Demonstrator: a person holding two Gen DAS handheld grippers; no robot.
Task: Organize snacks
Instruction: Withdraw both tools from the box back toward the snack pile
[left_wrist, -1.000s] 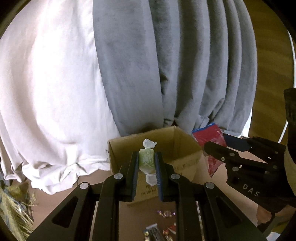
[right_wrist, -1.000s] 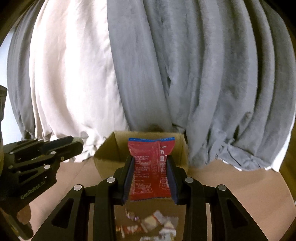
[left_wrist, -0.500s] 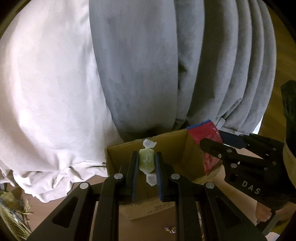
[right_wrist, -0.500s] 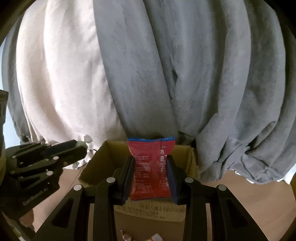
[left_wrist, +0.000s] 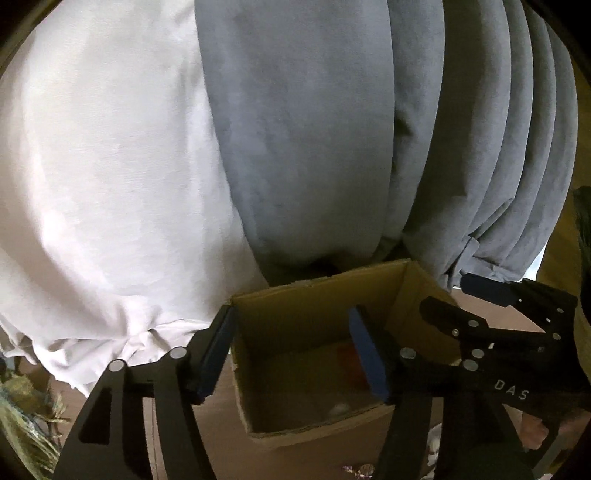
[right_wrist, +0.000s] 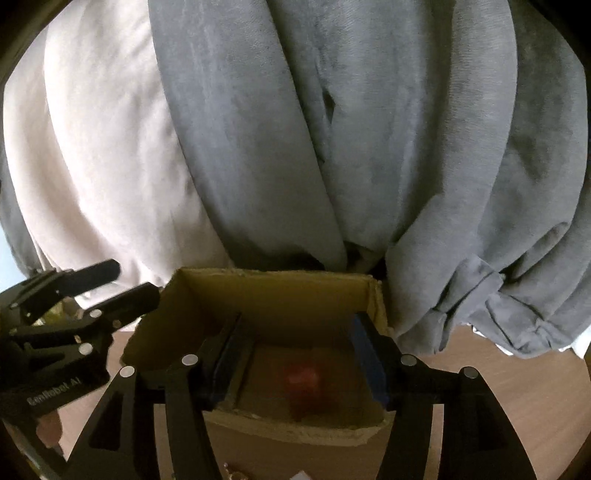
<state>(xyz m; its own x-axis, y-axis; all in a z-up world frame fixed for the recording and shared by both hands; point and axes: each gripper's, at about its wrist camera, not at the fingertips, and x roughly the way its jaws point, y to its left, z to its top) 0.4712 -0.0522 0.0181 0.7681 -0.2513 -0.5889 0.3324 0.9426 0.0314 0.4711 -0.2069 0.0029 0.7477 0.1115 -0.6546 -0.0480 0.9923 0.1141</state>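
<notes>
I see both the left gripper (left_wrist: 291, 350) and right gripper (right_wrist: 301, 354) with jaws spread wide and empty above the open brown cardboard box (right_wrist: 273, 291), a blurred red snack packet (right_wrist: 303, 380) lying inside on its floor.

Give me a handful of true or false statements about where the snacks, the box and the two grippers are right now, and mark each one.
1. The left hand-held gripper is open and holds nothing. True.
2. The right hand-held gripper is clamped on a red packet. False: it is open, and a blurred red packet lies inside the cardboard box.
3. Both grippers are over the open box. True.
4. The box has a closed lid. False: its top is open and its inside shows.
5. A grey curtain hangs behind the box. True.
</notes>
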